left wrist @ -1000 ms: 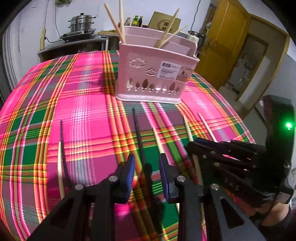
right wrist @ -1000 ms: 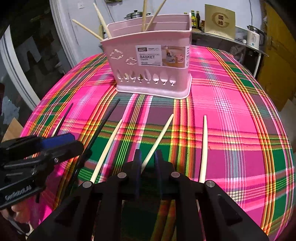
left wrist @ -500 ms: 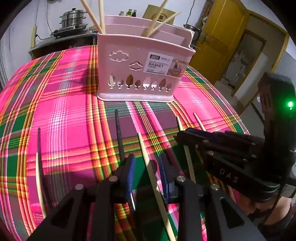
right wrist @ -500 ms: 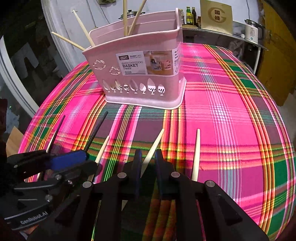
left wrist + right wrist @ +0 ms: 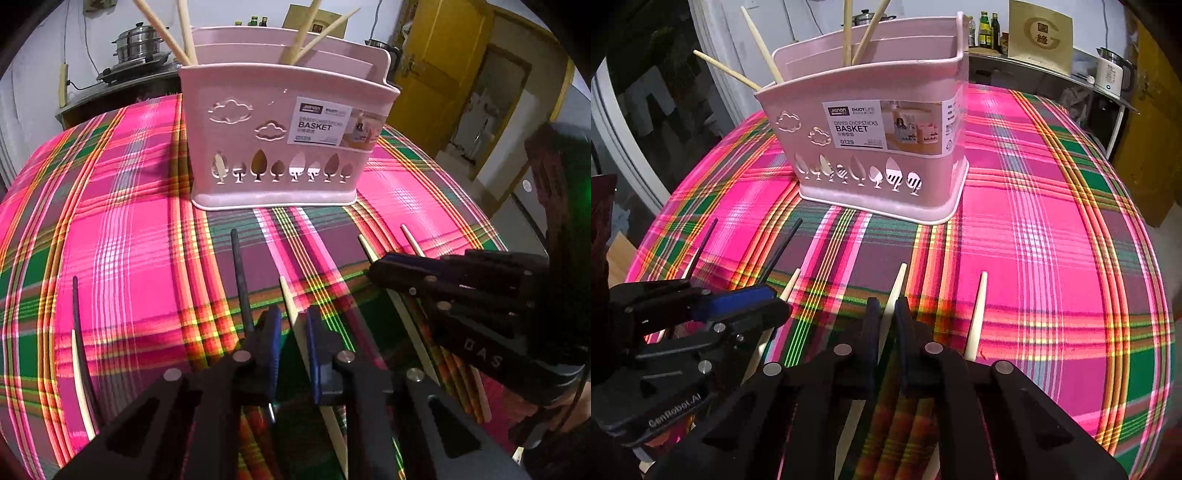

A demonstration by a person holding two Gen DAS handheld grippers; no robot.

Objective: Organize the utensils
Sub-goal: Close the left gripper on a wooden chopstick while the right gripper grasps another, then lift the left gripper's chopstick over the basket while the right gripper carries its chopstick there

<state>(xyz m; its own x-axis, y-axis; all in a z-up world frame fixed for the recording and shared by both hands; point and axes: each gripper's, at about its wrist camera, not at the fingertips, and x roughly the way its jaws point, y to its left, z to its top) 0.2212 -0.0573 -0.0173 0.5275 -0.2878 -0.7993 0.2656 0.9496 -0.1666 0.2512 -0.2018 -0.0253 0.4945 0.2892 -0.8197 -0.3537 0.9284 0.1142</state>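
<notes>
— Where did the chopsticks (image 5: 975, 321) lie?
— Pale and black ones lay loose on the plaid table (image 5: 1052, 221); four stood tilted in the pink basket (image 5: 871, 147).

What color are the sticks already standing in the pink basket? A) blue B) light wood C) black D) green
B: the sticks poking out of the top of the basket are all pale wood; the black ones lie on the cloth.
</notes>
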